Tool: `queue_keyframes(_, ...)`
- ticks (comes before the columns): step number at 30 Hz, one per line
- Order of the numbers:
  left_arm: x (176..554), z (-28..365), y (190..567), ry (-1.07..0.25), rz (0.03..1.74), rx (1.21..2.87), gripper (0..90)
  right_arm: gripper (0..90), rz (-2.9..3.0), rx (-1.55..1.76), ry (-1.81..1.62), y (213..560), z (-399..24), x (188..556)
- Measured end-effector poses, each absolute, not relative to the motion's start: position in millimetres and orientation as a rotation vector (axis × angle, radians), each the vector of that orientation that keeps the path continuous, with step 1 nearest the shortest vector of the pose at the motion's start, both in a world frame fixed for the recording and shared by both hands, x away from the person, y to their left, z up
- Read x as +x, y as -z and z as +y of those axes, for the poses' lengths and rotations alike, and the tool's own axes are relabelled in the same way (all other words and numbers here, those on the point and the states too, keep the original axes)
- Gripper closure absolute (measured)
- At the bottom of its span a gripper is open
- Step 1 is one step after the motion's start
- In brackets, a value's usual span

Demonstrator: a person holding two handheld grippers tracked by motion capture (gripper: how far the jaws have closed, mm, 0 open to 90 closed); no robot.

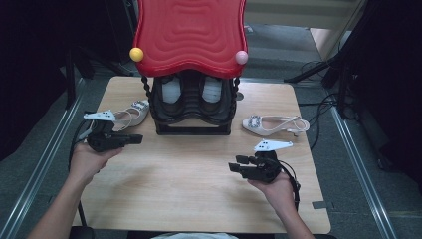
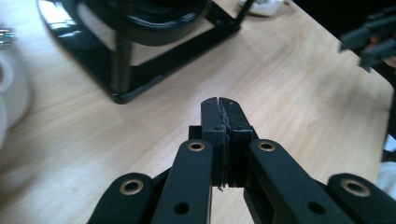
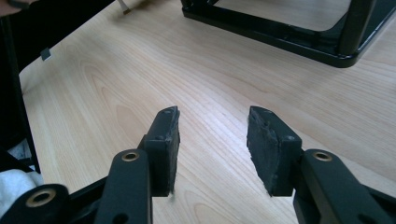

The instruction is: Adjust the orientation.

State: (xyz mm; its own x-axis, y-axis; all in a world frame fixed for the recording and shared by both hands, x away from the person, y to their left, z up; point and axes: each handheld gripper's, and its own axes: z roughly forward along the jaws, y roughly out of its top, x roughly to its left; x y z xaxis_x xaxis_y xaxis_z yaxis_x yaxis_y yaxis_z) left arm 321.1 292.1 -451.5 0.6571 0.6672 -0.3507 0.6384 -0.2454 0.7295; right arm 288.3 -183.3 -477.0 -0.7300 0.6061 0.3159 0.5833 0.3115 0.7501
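Right gripper, near the table's right edge, gapes empty; left gripper closed on nothing by its left edge.

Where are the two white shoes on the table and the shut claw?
left white shoe (image 1: 133, 112), high view, its toe.
right white shoe (image 1: 263, 124), high view, its front.
left claw (image 2: 223, 122), left gripper view, where its pads meet.

On the wooden table there are two white slingback shoes: one at the left, one at the right. One black shoe rack with a red top stands far, with two balls, one yellow, one pink.
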Motion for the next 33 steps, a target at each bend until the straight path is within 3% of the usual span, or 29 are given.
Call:
queue_keyframes(20, 393.4, 358.9, 446.6, -0.092, 1.304, 1.897, 90.0, 57.4, 2.474, 1.195, -1.461, 475.3, -190.5, 287.2)
queue_keyframes(33, 407.1, 376.6, 479.7, -0.059, 1.448, 1.845, 90.0, 57.2, 2.499, 1.188, -1.449, 477.9, -188.8, 287.3)
